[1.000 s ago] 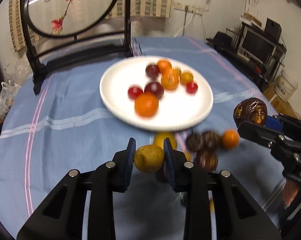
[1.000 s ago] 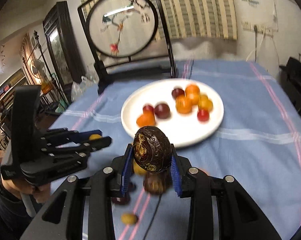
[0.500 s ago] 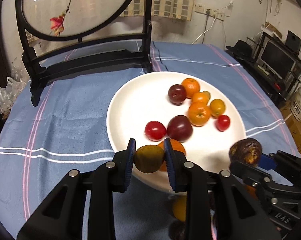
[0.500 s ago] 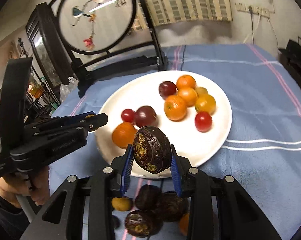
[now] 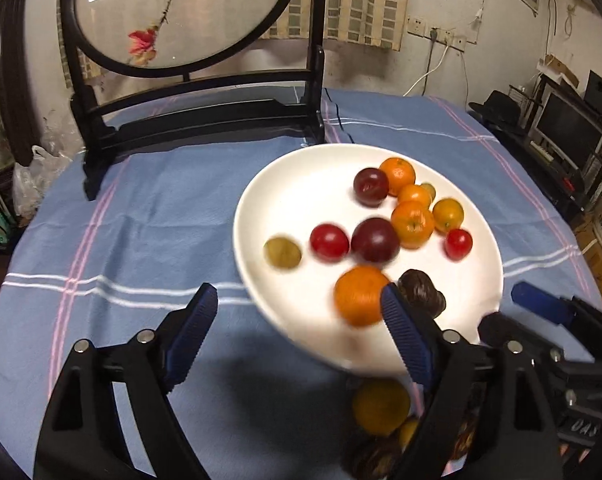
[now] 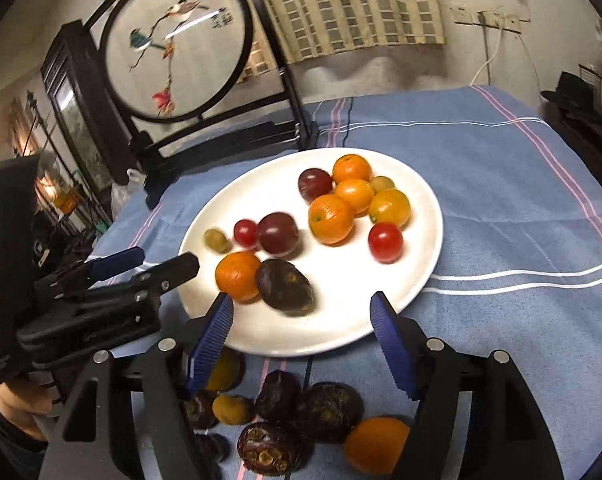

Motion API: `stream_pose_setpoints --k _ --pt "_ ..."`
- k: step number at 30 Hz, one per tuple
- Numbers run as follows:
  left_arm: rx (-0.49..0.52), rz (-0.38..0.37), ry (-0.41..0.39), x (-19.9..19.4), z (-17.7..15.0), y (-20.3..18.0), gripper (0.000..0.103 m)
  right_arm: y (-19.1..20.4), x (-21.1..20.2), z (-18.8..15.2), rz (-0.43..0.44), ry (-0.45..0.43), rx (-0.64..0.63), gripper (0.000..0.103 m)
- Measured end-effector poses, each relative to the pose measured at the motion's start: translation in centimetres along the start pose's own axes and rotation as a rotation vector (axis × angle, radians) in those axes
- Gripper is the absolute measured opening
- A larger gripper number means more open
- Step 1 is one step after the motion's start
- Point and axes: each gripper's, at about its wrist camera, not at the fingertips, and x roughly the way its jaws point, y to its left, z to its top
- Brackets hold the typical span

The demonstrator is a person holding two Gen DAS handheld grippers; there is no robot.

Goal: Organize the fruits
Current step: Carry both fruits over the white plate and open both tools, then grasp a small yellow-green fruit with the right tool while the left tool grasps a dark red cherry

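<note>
Dropping fruit onto the plate (image 6: 421, 280).

Both jaws just opening, empty: left gripper (image 5: 297, 332) past green fruit (image 5: 282, 253), right gripper (image 6: 301, 328) past dark fruit (image 6: 285, 287), near front rim. Next: fetching loose fruit (image 6: 325, 406) off tablecloth (image 6: 501, 200).

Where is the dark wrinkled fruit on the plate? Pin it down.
In the right wrist view, the dark wrinkled fruit lies near the white plate's front edge, beside an orange.

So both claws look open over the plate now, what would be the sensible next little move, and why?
Probably draw both back toward the loose fruit pile on the cloth. The left gripper and right gripper have just been opening and grip nothing; the yellow-green fruit and dark wrinkled fruit now lie on the white plate.
</note>
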Motion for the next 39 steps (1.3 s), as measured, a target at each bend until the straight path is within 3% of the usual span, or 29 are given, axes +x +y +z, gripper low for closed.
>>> stream_pose_setpoints --k 8,11,15,23,27,33,34,36,39 --pt "-0.021 0.02 0.044 -2.1 -3.8 1.6 0.085 1.0 -1.1 -0.4 0.017 0.003 -0.045 0.072" --pt "-0.029 -0.01 0.049 -2.8 -5.2 2.4 0.087 0.9 -1.7 -1.1 0.03 0.008 -0.03 0.072" --pt "-0.044 0.025 0.039 -3.2 -6.3 3.3 0.087 1.1 -2.8 -3.2 0.045 0.056 -0.041 0.072" --pt "-0.073 -0.038 0.077 -2.4 -8.7 4.0 0.087 2.4 -5.5 -8.5 0.085 0.123 -0.096 0.07" --pt "-0.115 -0.065 0.074 -2.5 -8.7 4.8 0.087 4.2 -5.4 -10.4 0.075 0.16 -0.15 0.056" --pt "-0.102 -0.069 0.064 -2.6 -9.0 4.4 0.088 6.4 -4.6 -12.1 -0.004 0.198 -0.234 0.051" --pt "-0.101 -0.078 0.071 -2.6 -9.0 4.3 0.088 6.5 -4.5 -12.4 -0.02 0.204 -0.249 0.048" --pt "-0.102 -0.111 0.087 -2.4 -9.1 4.1 0.088 6.6 -4.4 -12.8 -0.043 0.218 -0.267 0.031" --pt "-0.085 -0.114 0.065 -2.9 -9.2 3.6 0.088 6.1 -4.7 -13.4 -0.051 0.211 -0.261 0.024"
